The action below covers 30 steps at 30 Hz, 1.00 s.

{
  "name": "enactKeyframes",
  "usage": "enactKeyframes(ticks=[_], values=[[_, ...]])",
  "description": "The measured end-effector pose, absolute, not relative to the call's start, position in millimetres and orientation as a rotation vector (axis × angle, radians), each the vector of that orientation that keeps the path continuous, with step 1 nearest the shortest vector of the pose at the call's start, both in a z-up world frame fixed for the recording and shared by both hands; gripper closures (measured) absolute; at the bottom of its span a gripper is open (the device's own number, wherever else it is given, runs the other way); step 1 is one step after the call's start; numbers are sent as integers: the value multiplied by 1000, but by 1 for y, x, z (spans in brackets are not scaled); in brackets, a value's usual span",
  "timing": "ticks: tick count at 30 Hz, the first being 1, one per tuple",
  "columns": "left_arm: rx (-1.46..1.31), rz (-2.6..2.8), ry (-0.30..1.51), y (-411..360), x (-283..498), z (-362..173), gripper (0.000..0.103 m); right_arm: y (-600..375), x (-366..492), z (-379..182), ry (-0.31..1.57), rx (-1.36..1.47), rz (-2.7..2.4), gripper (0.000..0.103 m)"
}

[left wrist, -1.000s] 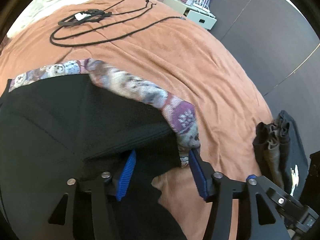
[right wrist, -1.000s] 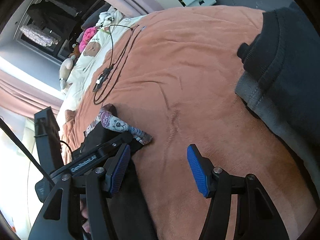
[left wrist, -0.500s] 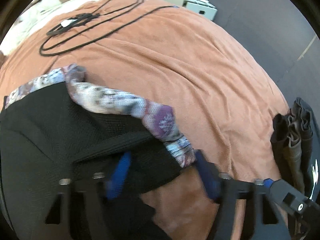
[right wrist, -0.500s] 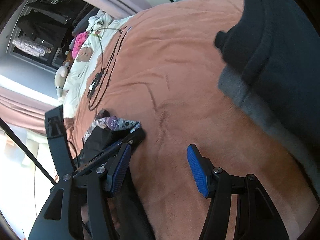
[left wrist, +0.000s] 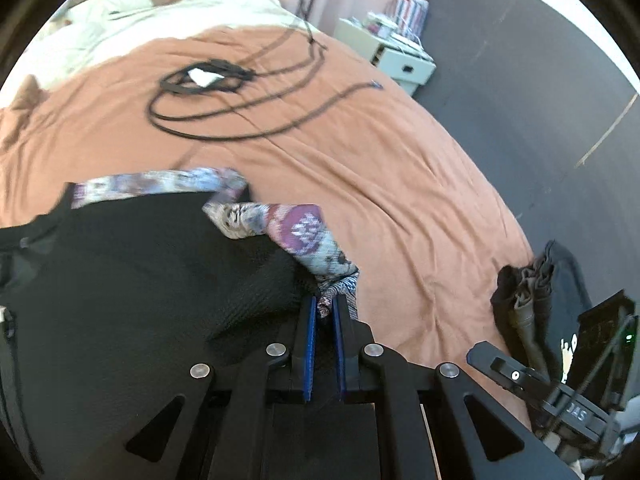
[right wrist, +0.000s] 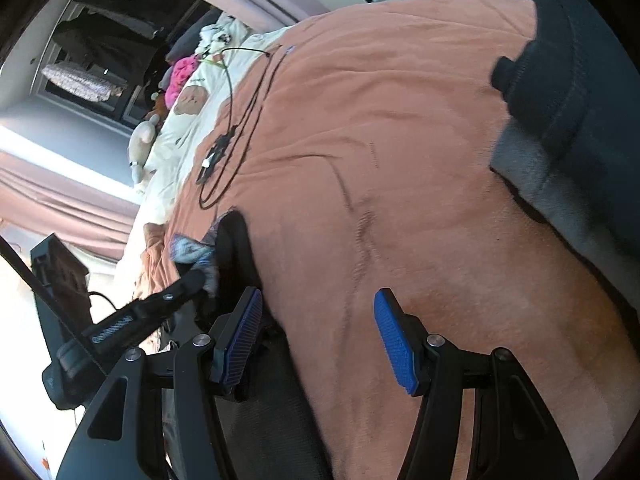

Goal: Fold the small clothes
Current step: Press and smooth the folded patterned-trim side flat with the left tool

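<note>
1. The bed (left wrist: 360, 160) has an orange-brown cover and fills most of both views. Its edge curves down at the right of the left wrist view, next to the dark floor (left wrist: 520, 80).
2. Much bare cover lies open between the garment and that edge, and also in front of the right tongs.
3. The garment (left wrist: 140, 272) is black mesh cloth and lies on the near left part of the bed. Its long axis goes from left to right in the left wrist view.
4. The waistband (left wrist: 304, 236) is patterned in purple and grey. It runs along the far edge of the garment, then bends and points down toward the left tongs.
5. A dark pile (left wrist: 532, 296) of clothes sits at the bed edge, well apart from the garment.
6. A black cable (left wrist: 240, 92) lies coiled on the far part of the cover.
7. The left tongs (left wrist: 325, 312) are closing, and the pads already pinch the end of the waistband between them.
8. The right tongs (right wrist: 320, 332) stand apart with nothing between them. Their left pad is just beside the garment's edge, over bare cover.
</note>
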<state>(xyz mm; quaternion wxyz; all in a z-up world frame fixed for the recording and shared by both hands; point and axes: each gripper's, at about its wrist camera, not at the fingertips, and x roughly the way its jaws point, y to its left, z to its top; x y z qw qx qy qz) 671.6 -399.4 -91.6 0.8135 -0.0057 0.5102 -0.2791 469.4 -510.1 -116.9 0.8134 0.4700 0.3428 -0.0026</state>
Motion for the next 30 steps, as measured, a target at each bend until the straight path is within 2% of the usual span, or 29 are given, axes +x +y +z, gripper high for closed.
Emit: enactKeyframes(ticks=[11,14,16,18,30], values=[[-66,-362,1079,-298,688,-79,93,-496,477,-119,738,946,25,45],[-62,-268,1089,-270,694,-87,76,-492,480,-117,737,923,31,45],[-93,-254,1090,-252,695,-92,52,-487,482,-114,728,902,43,45],[-109,-241,1089,-241,696,-96,42,-484,485,-112,719,881,55,43],[-185,-199,1170,-201,714,-155,41,-447,511,-118,794,700,143,41]])
